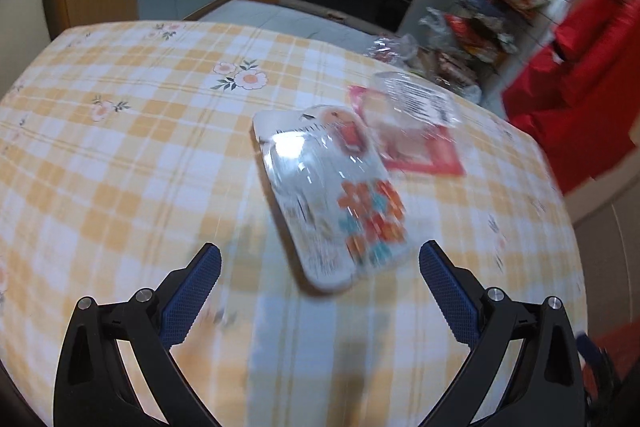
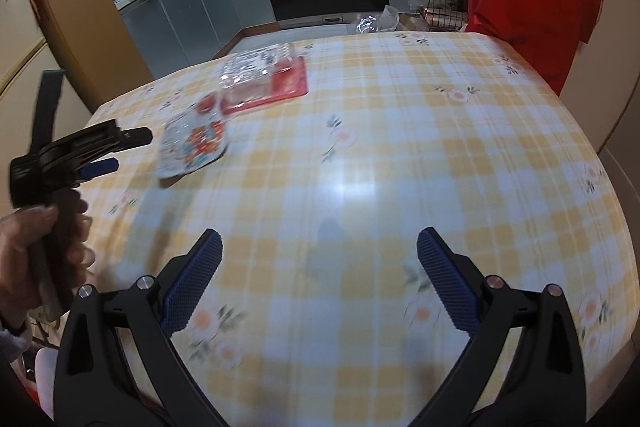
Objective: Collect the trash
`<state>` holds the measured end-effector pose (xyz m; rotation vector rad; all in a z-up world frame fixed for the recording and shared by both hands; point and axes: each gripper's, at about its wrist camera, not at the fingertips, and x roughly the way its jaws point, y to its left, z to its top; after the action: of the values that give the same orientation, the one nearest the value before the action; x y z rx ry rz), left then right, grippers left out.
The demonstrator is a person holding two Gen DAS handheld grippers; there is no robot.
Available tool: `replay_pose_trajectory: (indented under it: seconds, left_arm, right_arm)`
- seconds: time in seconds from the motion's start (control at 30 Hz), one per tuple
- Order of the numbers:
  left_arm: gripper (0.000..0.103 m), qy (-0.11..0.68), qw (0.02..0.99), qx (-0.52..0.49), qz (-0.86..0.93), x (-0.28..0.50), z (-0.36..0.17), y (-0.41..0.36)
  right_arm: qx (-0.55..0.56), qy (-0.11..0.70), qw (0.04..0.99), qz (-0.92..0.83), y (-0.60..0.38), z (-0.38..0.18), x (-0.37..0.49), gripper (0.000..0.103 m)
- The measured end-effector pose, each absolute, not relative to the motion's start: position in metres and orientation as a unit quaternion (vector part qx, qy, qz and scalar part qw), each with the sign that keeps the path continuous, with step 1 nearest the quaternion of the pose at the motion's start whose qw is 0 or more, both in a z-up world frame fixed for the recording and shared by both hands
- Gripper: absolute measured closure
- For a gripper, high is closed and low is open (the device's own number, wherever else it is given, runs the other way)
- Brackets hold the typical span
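Yellow checked tablecloth covered the table before dark kitchen cabinets. On it lay a flowered white blister pack, touching a red card under clear plastic. Just short of the pack, the left gripper gaped, released; the right gripper gaped over bare cloth.

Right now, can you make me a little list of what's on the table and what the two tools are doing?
table: yellow checked tablecloth with flowers
trash 1: white flowery package, lying flat
trash 2: red card package with a clear plastic cover, just behind the first and touching or overlapping it
left tool: open, pointed at the flowery package, holding nothing
right tool: open, over bare tablecloth, holding nothing
hand: grips the left tool's handle
picked up so far: nothing
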<state>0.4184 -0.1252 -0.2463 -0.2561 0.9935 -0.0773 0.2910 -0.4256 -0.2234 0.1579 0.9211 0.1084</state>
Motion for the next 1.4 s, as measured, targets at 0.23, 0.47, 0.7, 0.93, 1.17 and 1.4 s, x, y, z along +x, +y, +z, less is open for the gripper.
replay_pose_trajectory:
  seconds: [0.23, 0.47, 0.7, 0.93, 1.17, 1.4]
  left_arm:
    - [0.006, 0.478, 0.872, -0.105, 0.018, 0.461, -0.268, -0.142]
    - [0.006, 0.487, 0.866, -0.103, 0.04, 0.485, -0.283, -0.148]
    - [0.019, 0.482, 0.874, -0.053, 0.031, 0.485, -0.285, -0.147]
    - [0.02, 0.48, 0.874, -0.069, -0.01, 0.461, -0.282, -0.11]
    - [0.02, 0.462, 0.882, -0.088, -0.022, 0.447, -0.266, -0.074]
    - [0.02, 0.443, 0.889, -0.112, -0.035, 0.436, -0.245, -0.044]
  right_arm:
    - [0.077, 0.449, 0.889, 0.053, -0.431, -0.237, 0.319, 0.007]
    - [0.074, 0.458, 0.884, 0.052, -0.431, -0.249, 0.33, 0.007]
    - [0.067, 0.448, 0.889, 0.07, -0.426, -0.247, 0.355, 0.007]
    - [0.061, 0.414, 0.901, 0.109, -0.412, -0.233, 0.418, 0.007]
    - [0.078, 0.416, 0.897, 0.126, -0.386, -0.242, 0.503, 0.017]
    - [0.114, 0.428, 0.888, 0.121, -0.373, -0.26, 0.555, 0.025]
